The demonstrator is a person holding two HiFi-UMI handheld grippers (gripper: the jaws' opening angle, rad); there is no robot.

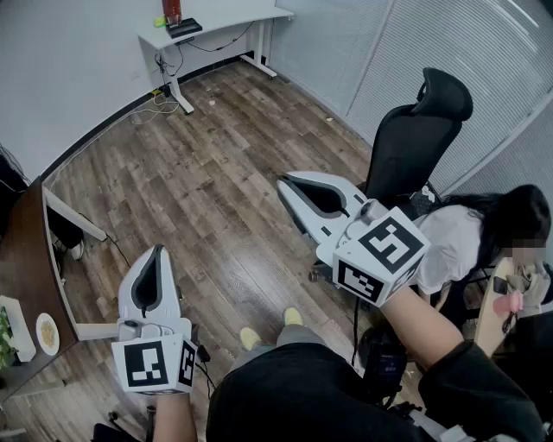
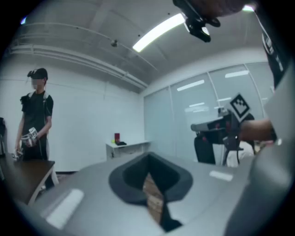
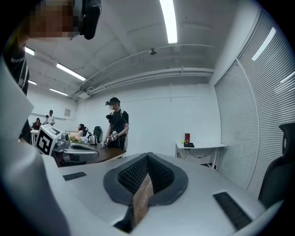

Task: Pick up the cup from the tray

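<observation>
No cup and no tray show in any view. In the head view my left gripper (image 1: 155,250) hangs at the lower left over the wooden floor, jaws closed together and empty. My right gripper (image 1: 285,184) is held higher at the centre right, pointing left, also shut with nothing in it. In the left gripper view the dark pads of the left gripper (image 2: 148,156) meet at their tip, and the right gripper (image 2: 216,125) shows across the room. The right gripper view has the right gripper's (image 3: 148,155) pads pressed together.
A brown table (image 1: 26,259) with a plate (image 1: 47,333) stands at the left edge. A black office chair (image 1: 415,138) and a seated person (image 1: 484,233) are at the right. A white desk (image 1: 216,22) stands far back. A person in black (image 3: 115,125) stands by the table.
</observation>
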